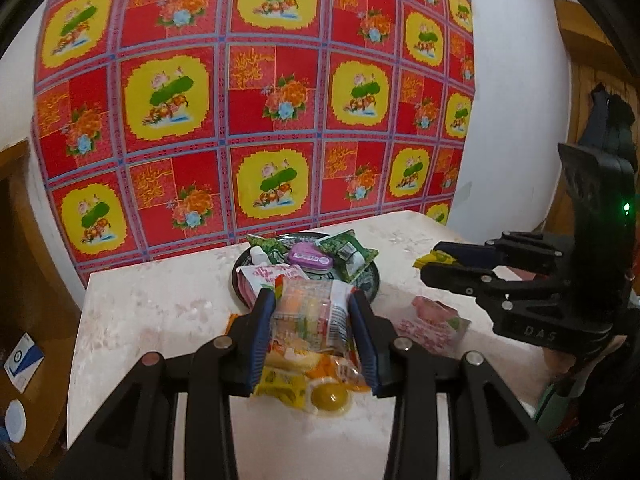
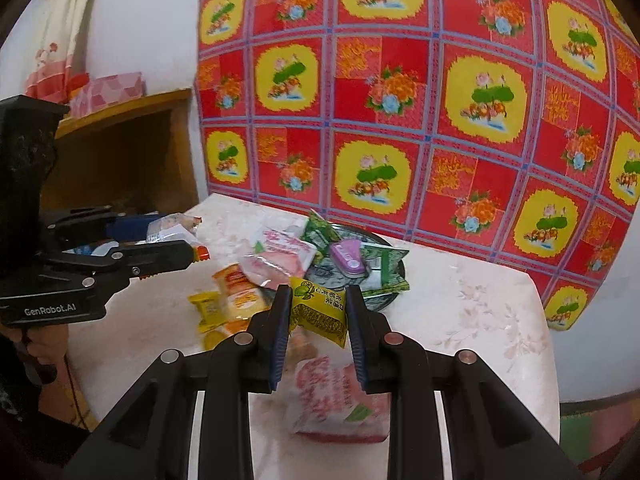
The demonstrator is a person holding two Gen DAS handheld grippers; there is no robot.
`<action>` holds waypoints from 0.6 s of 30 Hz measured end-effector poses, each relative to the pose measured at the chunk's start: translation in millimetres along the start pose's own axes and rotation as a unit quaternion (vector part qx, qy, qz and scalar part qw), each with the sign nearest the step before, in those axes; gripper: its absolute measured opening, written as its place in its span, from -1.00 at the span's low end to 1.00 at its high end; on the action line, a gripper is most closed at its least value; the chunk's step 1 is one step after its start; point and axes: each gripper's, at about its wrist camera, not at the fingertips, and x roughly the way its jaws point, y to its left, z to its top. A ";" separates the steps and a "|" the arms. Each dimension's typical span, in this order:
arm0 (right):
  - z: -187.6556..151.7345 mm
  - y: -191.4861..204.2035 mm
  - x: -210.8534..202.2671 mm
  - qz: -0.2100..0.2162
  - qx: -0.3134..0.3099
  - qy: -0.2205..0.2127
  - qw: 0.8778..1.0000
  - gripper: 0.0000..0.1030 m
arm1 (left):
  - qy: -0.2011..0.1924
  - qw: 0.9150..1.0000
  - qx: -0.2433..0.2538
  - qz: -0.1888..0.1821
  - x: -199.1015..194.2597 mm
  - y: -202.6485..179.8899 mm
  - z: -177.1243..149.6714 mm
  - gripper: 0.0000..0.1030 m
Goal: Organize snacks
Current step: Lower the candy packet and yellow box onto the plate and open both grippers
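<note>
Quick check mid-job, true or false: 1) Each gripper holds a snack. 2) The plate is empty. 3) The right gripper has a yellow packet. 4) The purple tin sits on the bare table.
1) True: the left gripper clamps a clear packet of coloured sweets, and the right gripper also grips one.
2) False: the plate holds several snacks.
3) True: it pinches the yellow packet.
4) False: the purple tin lies on the plate.

Snack packets (image 2: pixel 276 256) on plate (image 2: pixel 384 300), table's (image 2: pixel 480 320) apparent rear
</note>
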 end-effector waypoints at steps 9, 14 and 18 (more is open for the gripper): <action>15.1 -20.9 35.3 -0.007 -0.016 0.034 0.999 -0.45 | 0.046 0.999 0.017 -0.015 50.8 -8.4 10.1 -0.21; 18.4 -31.5 62.3 0.013 -0.011 0.068 0.998 -0.45 | 0.065 0.996 0.052 -0.011 73.1 -20.5 12.4 -0.21; 16.9 -39.1 78.3 0.024 0.003 0.083 0.996 -0.45 | 0.073 0.995 0.065 -0.016 84.6 -26.2 14.0 -0.21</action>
